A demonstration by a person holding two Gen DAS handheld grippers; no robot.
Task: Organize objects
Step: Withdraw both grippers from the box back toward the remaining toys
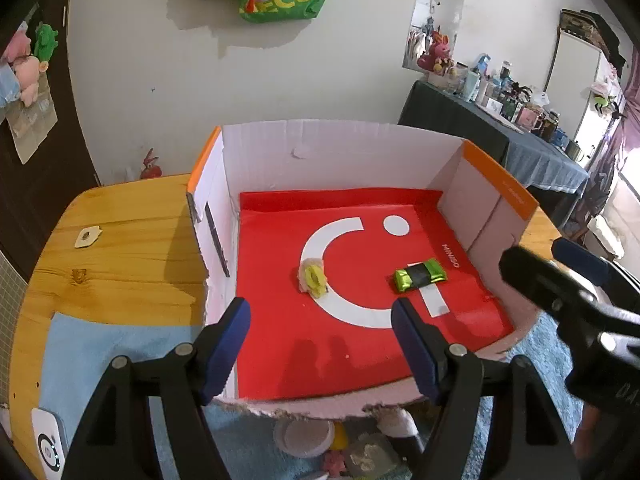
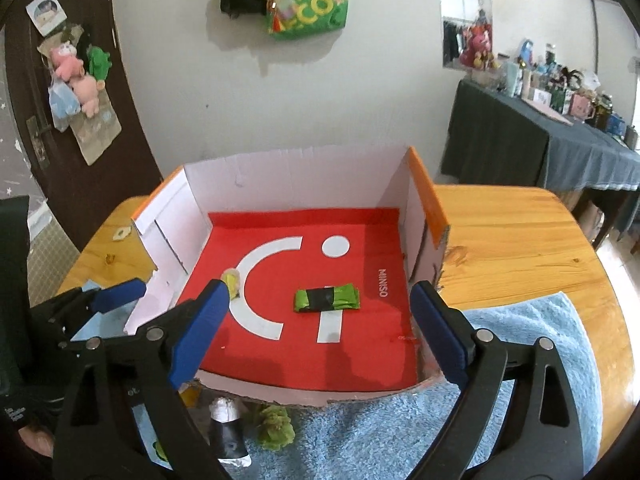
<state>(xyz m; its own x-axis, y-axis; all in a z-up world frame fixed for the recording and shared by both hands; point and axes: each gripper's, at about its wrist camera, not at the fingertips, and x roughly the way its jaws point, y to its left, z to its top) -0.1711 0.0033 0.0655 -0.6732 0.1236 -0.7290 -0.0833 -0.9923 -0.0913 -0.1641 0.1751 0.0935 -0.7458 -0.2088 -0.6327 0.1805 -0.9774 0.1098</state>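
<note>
Blue-padded fingers of the left gripper (image 1: 320, 344) fill the near edge of its view, jaws spread wide with nothing between them, hovering over the torn front wall of the cardboard box (image 1: 336, 160). Right gripper (image 2: 316, 332) likewise: jaws apart, empty, angled down at the box from the front.

Box floor is a red liner (image 1: 360, 344) with a white logo. 2 items on it: a small yellow-and-cream toy (image 1: 313, 279) at about 9 o'clock from the centre, and a green packet with a black band (image 1: 419, 275) at about 3 o'clock, well apart from each other. Neither touches a gripper.

Clutter at 6 o'clock, just outside the box on the blue towel (image 2: 520, 360): a round white lid (image 1: 304, 438), a fuzzy green lump (image 2: 276, 428), a black-and-white tube (image 2: 230, 432). The front wall partly hides them in the left view.

In the left view the right gripper's black body cuts in at 3 o'clock, just beside the box's right wall. Wooden table (image 2: 520, 232) underneath. Green bag (image 2: 316, 0) hangs on the wall at 12 o'clock.
</note>
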